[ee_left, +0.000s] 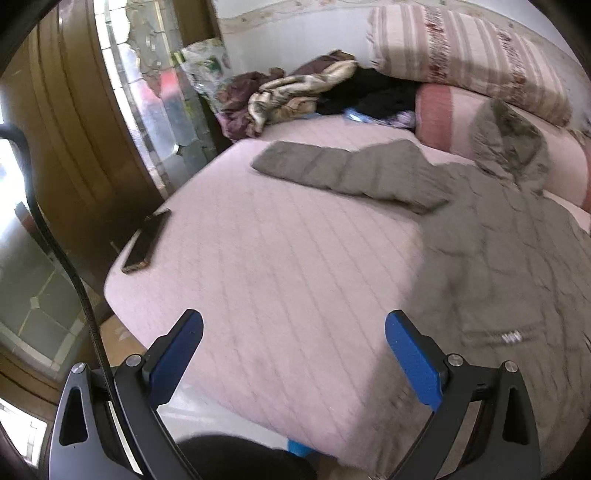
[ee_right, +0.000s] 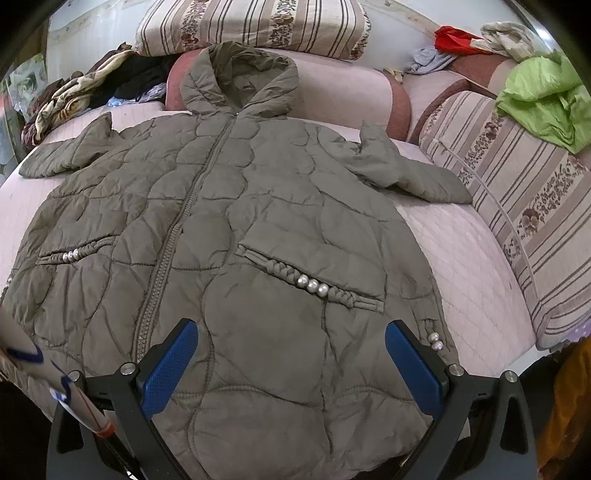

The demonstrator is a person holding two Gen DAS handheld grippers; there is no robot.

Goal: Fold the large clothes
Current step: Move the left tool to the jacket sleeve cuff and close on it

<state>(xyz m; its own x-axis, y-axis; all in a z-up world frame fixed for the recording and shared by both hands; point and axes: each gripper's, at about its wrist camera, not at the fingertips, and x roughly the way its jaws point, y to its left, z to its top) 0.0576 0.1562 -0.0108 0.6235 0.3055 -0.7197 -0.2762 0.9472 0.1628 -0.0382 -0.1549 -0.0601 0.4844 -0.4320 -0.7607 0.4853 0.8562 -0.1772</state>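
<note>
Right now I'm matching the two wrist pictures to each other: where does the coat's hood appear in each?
Left wrist: the hood sits upper right, resting against the pink bolster.
Right wrist: the hood sits top centre, just above the zipper.
Shared landmark: the striped floral pillow lies behind the hood in both views.

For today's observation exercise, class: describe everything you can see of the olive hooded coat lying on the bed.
The olive coat is quilted and puffy-looking, lying front up and spread flat on the pale pink bed cover. Its zip is closed, its hood rests against a pink bolster, and both sleeves stretch outward. Braided pocket trims carry pearl-like beads. Both grippers, left and right, are open and hold nothing.
</note>
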